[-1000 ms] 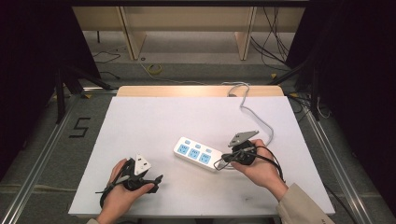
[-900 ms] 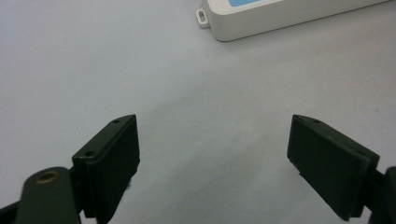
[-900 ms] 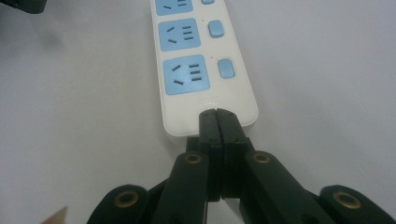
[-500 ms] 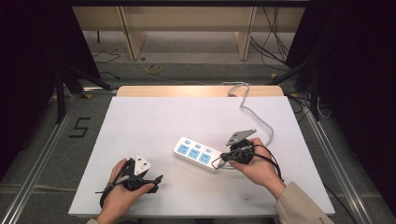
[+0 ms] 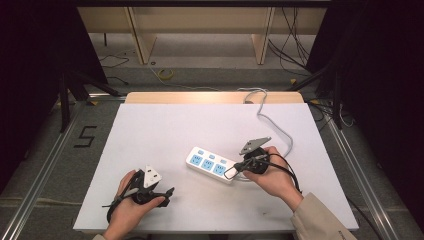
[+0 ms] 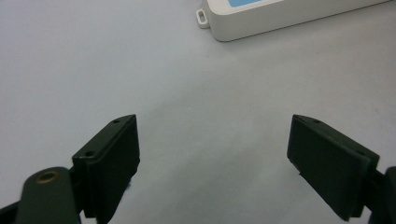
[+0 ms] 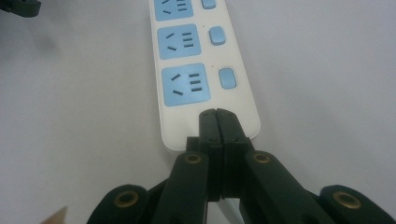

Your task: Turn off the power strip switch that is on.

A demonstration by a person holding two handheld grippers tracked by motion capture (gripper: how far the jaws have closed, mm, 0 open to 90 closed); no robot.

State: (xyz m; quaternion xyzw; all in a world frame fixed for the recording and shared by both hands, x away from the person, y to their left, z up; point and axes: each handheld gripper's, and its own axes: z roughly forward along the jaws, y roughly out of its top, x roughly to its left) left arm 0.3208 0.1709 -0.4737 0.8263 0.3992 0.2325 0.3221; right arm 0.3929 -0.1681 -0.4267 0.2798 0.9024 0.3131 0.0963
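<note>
A white power strip (image 5: 212, 164) with blue sockets lies near the middle of the white table (image 5: 165, 125), its grey cord (image 5: 272, 122) running off the far edge. My right gripper (image 5: 229, 172) is shut, its jaw tips pressed together over the near end of the power strip (image 7: 187, 70), with nothing between them. My left gripper (image 5: 167, 192) rests at the front left of the table and stands open. Between its jaws is bare table (image 6: 210, 140), and the corner of the power strip (image 6: 261, 18) shows farther off.
A person's hands hold both grippers, black cables looping around them. The table's front edge runs just below the hands. Beyond the far edge stand wooden shelf legs (image 5: 140, 40) and loose cables on the floor. A "5" mark (image 5: 86, 136) is on the floor at left.
</note>
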